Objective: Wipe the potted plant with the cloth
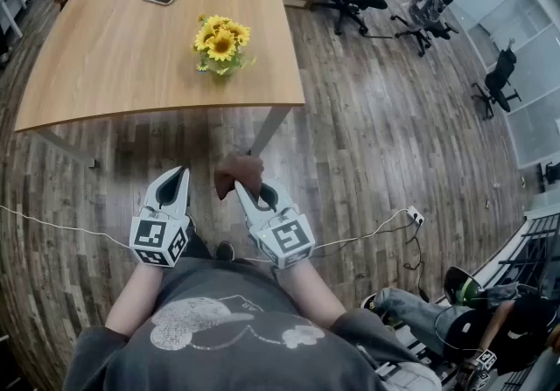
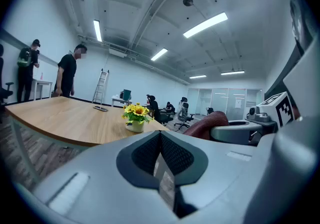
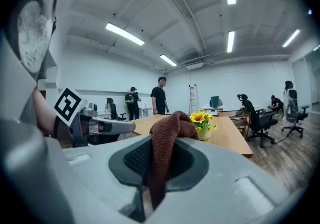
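Head view: right tongs (image 1: 248, 195) clamp the brown cloth (image 1: 236, 169); left tongs (image 1: 179, 173) closed, empty. Both over the floor (image 1: 367, 144), apart from the table (image 1: 105, 57). Potted plant (image 1: 221, 44) stands near the table's near edge.

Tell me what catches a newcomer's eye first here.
The small pot of yellow sunflowers stands out on the pale wooden table, toward its near edge. Closer in, the right gripper is shut on a rust-brown woven cloth, while the left gripper beside it is shut and empty.
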`<state>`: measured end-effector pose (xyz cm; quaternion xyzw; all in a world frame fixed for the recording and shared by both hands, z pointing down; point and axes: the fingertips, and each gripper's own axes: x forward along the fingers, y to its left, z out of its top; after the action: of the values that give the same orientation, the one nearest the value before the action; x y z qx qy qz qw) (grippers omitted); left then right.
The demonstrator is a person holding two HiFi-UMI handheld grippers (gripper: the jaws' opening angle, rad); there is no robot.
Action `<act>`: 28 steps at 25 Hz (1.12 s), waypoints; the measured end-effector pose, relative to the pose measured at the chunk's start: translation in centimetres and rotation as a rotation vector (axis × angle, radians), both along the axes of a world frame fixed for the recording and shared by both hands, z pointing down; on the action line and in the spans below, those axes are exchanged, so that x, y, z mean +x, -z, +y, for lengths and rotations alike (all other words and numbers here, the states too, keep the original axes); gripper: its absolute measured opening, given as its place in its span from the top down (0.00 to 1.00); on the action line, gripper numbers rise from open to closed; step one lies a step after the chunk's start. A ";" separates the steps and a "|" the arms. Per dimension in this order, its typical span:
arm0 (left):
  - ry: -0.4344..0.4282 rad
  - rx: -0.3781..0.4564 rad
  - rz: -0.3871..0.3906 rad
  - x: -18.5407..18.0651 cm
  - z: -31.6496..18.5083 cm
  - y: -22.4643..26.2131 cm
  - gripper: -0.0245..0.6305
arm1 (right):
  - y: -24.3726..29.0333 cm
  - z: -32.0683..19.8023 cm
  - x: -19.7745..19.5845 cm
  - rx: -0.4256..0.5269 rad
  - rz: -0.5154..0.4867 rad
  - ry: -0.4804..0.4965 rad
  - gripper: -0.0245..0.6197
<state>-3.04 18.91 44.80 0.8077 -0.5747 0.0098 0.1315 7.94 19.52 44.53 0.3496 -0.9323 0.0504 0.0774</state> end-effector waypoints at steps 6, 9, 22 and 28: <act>-0.008 0.001 -0.003 0.8 0.1 0.2 0.93 | 0.2 0.0 0.3 -0.020 -0.032 -0.002 0.89; -0.003 0.003 0.000 0.7 0.1 0.4 0.93 | 0.4 -0.1 0.6 -0.023 -0.044 -0.014 0.89; 0.033 0.003 0.009 0.4 0.7 0.2 0.93 | -0.3 0.1 2.1 -0.049 -0.061 -0.058 0.89; 0.064 0.019 0.002 -0.2 1.2 0.5 0.93 | -0.3 0.1 2.5 -0.047 -0.068 -0.065 0.89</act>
<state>-3.21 20.06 44.32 0.7902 -0.6001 -0.0006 0.1246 10.49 19.66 44.82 0.3758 -0.9211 0.0869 0.0520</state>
